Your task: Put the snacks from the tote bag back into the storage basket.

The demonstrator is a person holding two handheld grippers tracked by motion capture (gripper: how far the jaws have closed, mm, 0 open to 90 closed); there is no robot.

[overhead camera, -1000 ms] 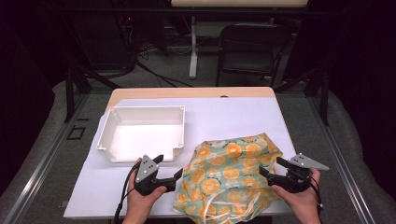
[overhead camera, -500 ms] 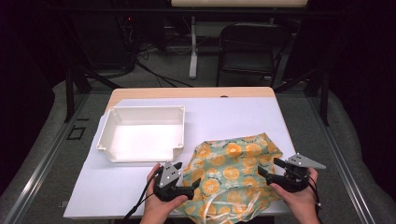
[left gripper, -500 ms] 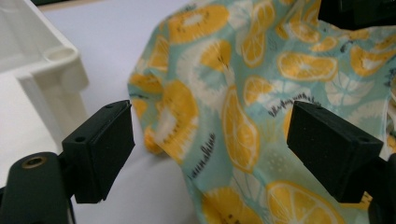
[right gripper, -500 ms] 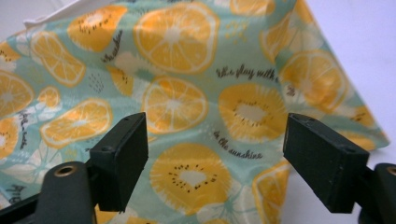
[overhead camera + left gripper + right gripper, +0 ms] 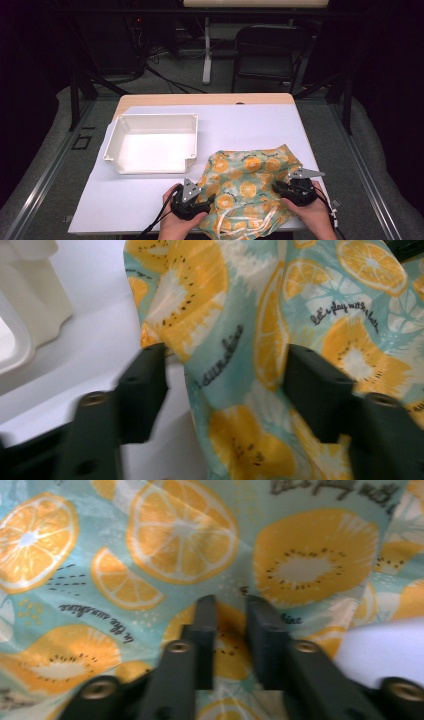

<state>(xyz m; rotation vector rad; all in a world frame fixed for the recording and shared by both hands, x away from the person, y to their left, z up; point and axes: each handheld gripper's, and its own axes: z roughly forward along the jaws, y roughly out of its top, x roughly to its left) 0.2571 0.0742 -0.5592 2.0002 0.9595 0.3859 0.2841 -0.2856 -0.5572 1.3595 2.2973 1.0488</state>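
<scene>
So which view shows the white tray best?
The high view: the whole white tray sits open on the table, left of the fruit-print bag. The left gripper view catches just a blurred corner; the right gripper view looks at the bag's fabric.

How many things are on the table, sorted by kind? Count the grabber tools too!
White tray: 1
Fruit-print bag: 1
Hand-held grippers: 2, the left hand-held gripper and the right hand-held gripper
Total: 4
</scene>
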